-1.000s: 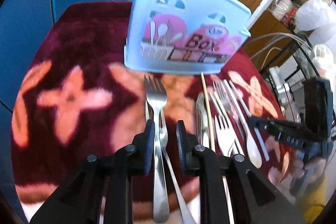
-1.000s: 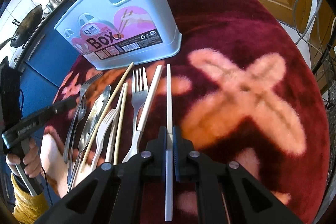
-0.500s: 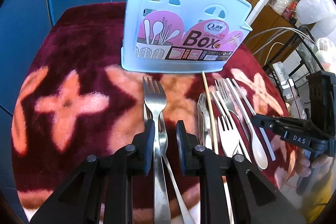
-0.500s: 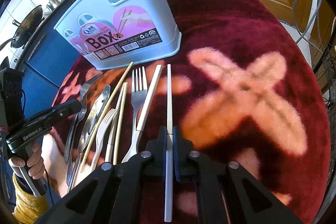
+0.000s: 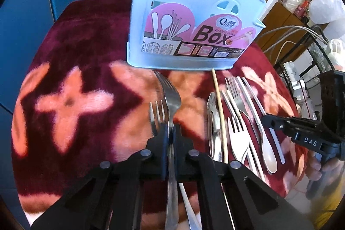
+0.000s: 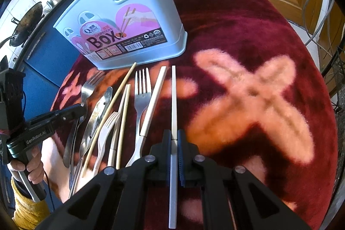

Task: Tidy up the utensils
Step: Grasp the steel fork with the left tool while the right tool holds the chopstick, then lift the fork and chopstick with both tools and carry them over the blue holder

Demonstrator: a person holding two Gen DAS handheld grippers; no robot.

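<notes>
My left gripper (image 5: 170, 133) is shut on the neck of a steel fork (image 5: 171, 98), which stands on its edge with the tines toward the pale blue utensil box (image 5: 194, 29). A second steel fork (image 5: 156, 113) lies under it on the cloth. In the right wrist view my right gripper (image 6: 174, 139) is shut on a white chopstick (image 6: 173, 100) that points at the box (image 6: 129, 21). That view also has the left gripper (image 6: 79, 110) at the far left, with the held fork (image 6: 87, 90) between its fingers.
Between the grippers lie a knife (image 6: 97, 115), a wooden chopstick (image 6: 114, 105), a white fork (image 6: 105, 131), a steel fork (image 6: 142, 92) and another white chopstick (image 6: 154, 100). A white spoon (image 5: 267, 150) lies there too. The dark red patterned cloth (image 6: 248, 36) covers the round table.
My left gripper's jaws have closed on the steel fork, and the fork has turned onto its edge. The right gripper and its chopstick have not moved.
</notes>
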